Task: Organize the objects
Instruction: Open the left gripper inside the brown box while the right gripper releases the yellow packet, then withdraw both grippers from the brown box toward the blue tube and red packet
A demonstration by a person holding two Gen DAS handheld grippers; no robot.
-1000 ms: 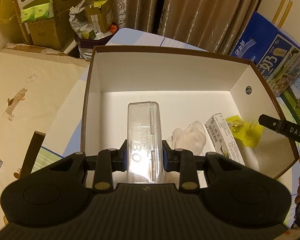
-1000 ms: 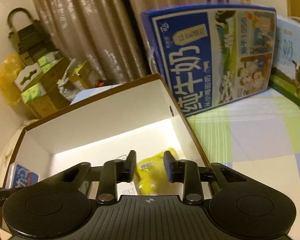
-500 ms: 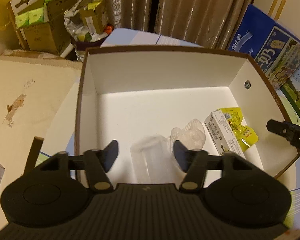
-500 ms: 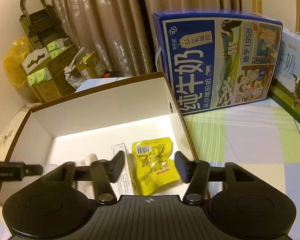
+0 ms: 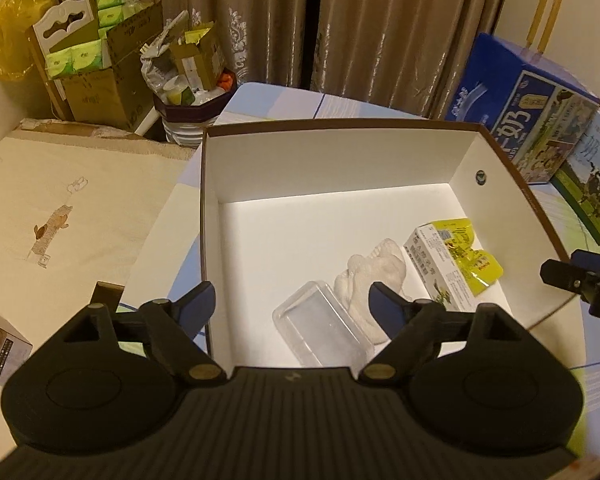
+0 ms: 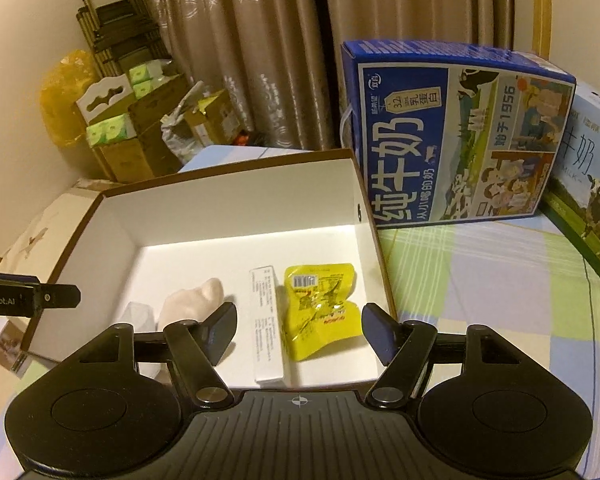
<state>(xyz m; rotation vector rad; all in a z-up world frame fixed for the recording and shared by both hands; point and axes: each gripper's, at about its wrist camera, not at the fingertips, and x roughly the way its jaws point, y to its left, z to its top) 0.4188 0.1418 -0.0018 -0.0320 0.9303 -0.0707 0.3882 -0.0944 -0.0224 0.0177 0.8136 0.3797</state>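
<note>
Clear plastic case (image 5: 323,331) (lidded, empty-looking) flat in white box (image 5: 380,168); left gripper (image 5: 292,306), right gripper (image 6: 299,331) jaws wide, empty.

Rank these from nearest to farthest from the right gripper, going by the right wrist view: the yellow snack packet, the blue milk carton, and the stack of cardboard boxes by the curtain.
From the right gripper:
1. Yellow snack packet, just ahead between the open fingers, inside the white box.
2. Blue milk carton, ahead to the right, past the box's right wall.
3. Cardboard boxes, far left by the curtain.
</note>
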